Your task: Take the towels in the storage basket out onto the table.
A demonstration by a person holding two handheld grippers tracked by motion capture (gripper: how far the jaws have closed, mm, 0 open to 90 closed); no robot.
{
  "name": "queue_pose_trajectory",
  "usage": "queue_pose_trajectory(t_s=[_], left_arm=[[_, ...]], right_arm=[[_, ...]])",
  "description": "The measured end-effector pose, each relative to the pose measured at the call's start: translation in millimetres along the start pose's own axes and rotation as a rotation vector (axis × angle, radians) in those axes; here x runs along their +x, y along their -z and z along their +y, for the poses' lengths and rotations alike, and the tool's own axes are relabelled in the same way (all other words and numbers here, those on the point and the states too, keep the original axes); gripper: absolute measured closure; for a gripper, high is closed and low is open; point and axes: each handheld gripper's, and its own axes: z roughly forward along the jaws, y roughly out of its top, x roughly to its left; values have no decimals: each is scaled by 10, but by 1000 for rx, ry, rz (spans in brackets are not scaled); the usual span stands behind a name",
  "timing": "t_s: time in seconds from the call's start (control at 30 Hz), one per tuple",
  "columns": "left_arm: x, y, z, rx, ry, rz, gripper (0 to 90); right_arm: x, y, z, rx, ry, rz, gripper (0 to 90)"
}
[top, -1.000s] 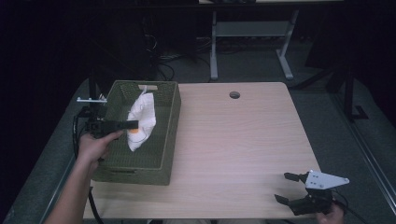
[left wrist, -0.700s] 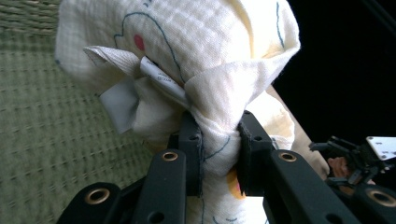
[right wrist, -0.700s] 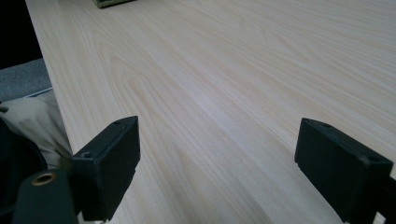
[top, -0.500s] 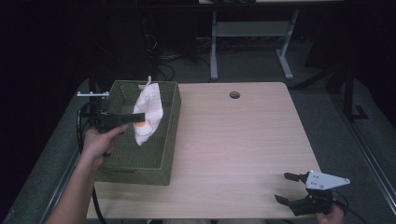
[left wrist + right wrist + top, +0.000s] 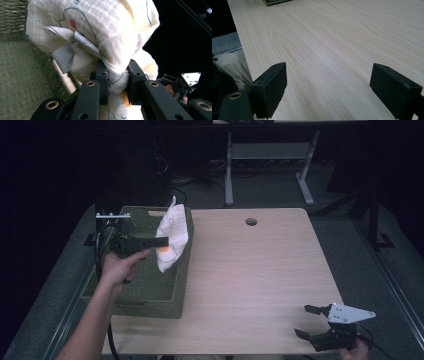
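A cream cloth (image 5: 172, 236) with printed outlines and orange patches hangs bunched above the right wall of the green woven basket (image 5: 150, 292). My left gripper (image 5: 166, 241) is shut on a fold of it. In the left gripper view the cloth (image 5: 100, 30) bulges over the jaws, the left gripper (image 5: 117, 83) pinches its gathered neck, and a white care label (image 5: 85, 43) sticks out. My right gripper (image 5: 306, 321) rests open near the table's front right corner. In the right gripper view the right gripper (image 5: 329, 86) holds nothing between its wide jaws above bare wood.
The light wooden table (image 5: 250, 280) has a round cable hole (image 5: 251, 221) near its back edge. The basket occupies its left side. A white desk frame (image 5: 270, 155) stands on the dark floor behind. Grey carpet (image 5: 224, 42) lies past the table edge.
My left gripper has lifted the cloth up out of the basket and carried it right, over the basket's right wall. The right gripper has stayed put.
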Motion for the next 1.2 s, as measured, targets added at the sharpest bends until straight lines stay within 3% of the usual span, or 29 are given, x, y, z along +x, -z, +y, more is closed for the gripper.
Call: queue_pose_trajectory(t_s=[0.6, 1.2], left_arm=[[-238, -398, 25, 42, -63, -53, 747], [-336, -770, -36, 71, -64, -49, 747]], right_arm=[[-2, 10, 0, -6, -5, 6, 138], [-4, 16, -1, -14, -4, 5, 138]])
